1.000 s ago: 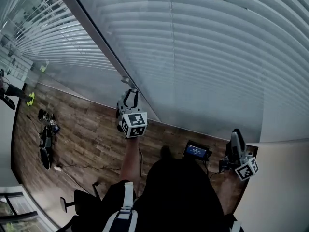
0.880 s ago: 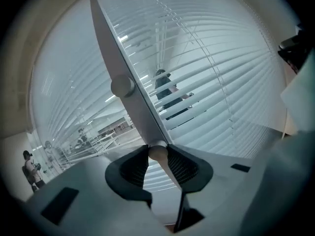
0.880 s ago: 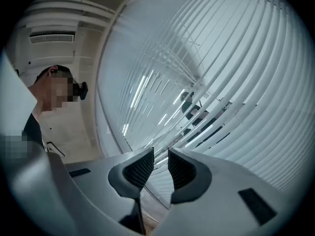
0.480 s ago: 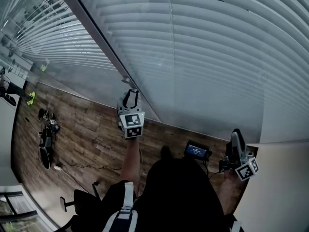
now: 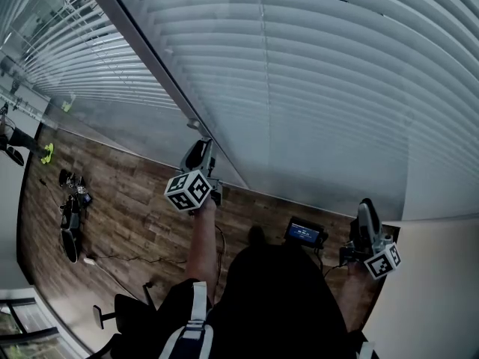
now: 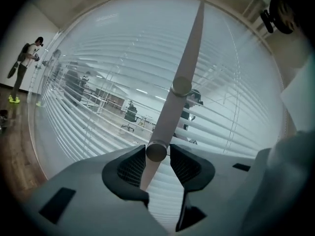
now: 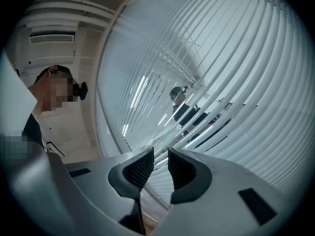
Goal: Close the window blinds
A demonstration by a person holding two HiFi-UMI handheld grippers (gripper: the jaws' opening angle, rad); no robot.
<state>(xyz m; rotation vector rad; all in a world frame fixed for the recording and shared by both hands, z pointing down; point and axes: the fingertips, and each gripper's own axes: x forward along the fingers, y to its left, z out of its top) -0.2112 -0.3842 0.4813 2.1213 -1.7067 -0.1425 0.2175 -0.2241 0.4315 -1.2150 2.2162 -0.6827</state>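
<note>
White slatted blinds (image 5: 322,88) fill the window ahead, their slats tilted nearly flat against each other. A grey tilt wand (image 6: 182,82) hangs in front of them. My left gripper (image 5: 198,149) (image 6: 157,154) is raised to the wand's lower end, which sits between the jaws. The jaws are opening, and a thin gap shows beside the right pad. My right gripper (image 5: 365,212) (image 7: 160,163) hangs low at the right, pointing at the blinds. Its jaws stand slightly apart with nothing between them.
A second blind (image 5: 82,73) covers the window to the left, past a grey mullion (image 5: 142,51). Gear (image 5: 71,215) lies on the wooden floor at left. A small screen (image 5: 304,234) stands by the sill. A white wall (image 5: 441,290) closes the right side. A person (image 6: 24,58) stands far left.
My left gripper has rolled so that its marker cube swung to the left, and its jaws have spread around the wand's end. The right gripper has not moved.
</note>
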